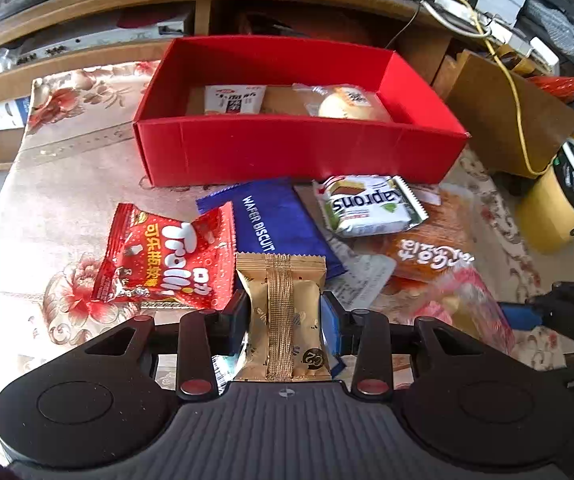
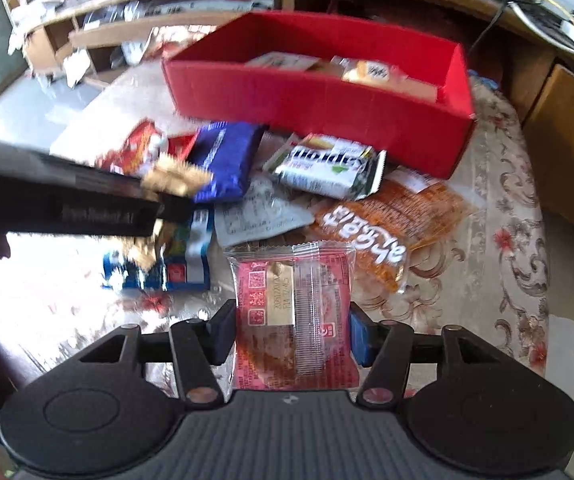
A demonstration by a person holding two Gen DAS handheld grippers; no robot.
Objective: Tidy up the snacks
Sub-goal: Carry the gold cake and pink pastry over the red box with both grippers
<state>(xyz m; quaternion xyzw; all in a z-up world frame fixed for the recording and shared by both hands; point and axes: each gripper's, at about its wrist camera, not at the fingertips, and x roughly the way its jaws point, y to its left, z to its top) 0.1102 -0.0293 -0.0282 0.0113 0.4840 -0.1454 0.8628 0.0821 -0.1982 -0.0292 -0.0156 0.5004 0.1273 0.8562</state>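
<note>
My left gripper [image 1: 285,314] is shut on a gold-wrapped snack [image 1: 283,316], held above the snack pile. My right gripper [image 2: 291,330] is shut on a clear and red wrapped pastry [image 2: 295,320]. Beyond both stands an open red box [image 1: 299,148] with a white packet [image 1: 234,100] and a wrapped bun [image 1: 343,102] inside. In front of it lie a red Trolli gummy bag [image 1: 163,256], a blue wafer biscuit pack [image 1: 275,220], a green-white wafer pack [image 1: 367,206] and an orange bag [image 1: 431,252]. The left gripper [image 2: 159,204] shows blurred at the left of the right wrist view.
The snacks lie on a floral cloth [image 1: 59,184] over a low table. A wooden shelf unit [image 1: 87,12] with cables [image 1: 459,12] stands behind the red box. A brown cardboard box [image 1: 503,120] and a yellow bin [image 1: 563,204] are at the right. A blue-white packet [image 2: 183,264] lies near the left gripper.
</note>
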